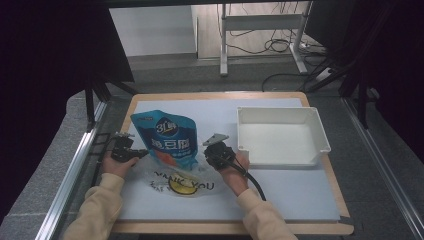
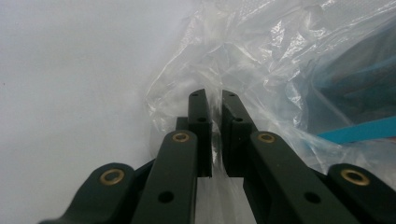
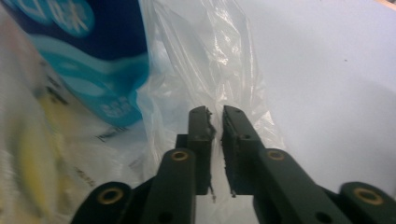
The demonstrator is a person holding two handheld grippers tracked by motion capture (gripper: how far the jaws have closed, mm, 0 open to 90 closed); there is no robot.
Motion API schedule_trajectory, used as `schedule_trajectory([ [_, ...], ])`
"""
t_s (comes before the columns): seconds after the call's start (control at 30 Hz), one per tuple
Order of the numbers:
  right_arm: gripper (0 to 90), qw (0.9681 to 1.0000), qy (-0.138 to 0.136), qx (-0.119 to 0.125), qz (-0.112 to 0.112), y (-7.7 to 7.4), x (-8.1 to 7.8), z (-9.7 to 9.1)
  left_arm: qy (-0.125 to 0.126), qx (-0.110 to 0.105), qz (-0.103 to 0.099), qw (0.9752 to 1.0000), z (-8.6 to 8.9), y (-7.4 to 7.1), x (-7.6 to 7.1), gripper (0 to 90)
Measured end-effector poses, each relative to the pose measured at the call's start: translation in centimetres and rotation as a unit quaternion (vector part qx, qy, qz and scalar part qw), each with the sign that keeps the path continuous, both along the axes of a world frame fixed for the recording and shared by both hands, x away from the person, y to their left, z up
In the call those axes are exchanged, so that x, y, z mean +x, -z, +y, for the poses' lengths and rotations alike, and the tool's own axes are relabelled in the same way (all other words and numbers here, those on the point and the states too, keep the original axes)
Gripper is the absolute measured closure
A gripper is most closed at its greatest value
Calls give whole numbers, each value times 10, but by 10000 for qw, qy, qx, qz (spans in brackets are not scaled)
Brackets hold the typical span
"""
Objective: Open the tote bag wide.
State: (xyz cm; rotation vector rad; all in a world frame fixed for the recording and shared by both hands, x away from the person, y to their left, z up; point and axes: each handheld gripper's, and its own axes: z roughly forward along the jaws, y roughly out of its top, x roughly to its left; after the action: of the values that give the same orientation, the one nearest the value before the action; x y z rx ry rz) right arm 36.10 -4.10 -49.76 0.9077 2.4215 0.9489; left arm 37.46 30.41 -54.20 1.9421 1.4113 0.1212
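Observation:
A clear plastic bag [image 1: 182, 182] printed with black letters and a yellow mark lies on the pale mat. A blue pouch [image 1: 169, 137] sticks out of its far end, lower part inside the bag. My left gripper [image 1: 134, 152] is shut on the bag's left edge; in the left gripper view its jaws [image 2: 214, 100] pinch the clear film [image 2: 243, 60], with the blue pouch [image 2: 359, 93] behind it. My right gripper [image 1: 212, 157] is shut on the bag's right edge; in the right gripper view the film [image 3: 219, 70] runs between the jaws [image 3: 215, 114], with the pouch [image 3: 88, 56] at left.
An empty white tray [image 1: 320, 127] stands at the back right of the mat [image 1: 300, 190]. The wooden table edge [image 1: 215, 95] frames the mat. Desk legs and cables stand on the floor beyond the table.

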Motion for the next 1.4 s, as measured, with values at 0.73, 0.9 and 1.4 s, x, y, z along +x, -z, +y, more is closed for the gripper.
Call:
schedule_trajectory([
  [0.73, 883, 9993, 301, -91, 211, 32, 3, -4, 1, 19, -17, 10000, -1, 0, -1, 842],
  [0.9, 887, 9994, 306, -57, 181, 34, 0, -6, 15, -29, 12, 10000, 1, 1, -2, 848],
  [1.4, 877, 9995, 279, 82, 146, 34, -1, -8, -328, -552, -770, 9950, 20, -30, -17, 629],
])
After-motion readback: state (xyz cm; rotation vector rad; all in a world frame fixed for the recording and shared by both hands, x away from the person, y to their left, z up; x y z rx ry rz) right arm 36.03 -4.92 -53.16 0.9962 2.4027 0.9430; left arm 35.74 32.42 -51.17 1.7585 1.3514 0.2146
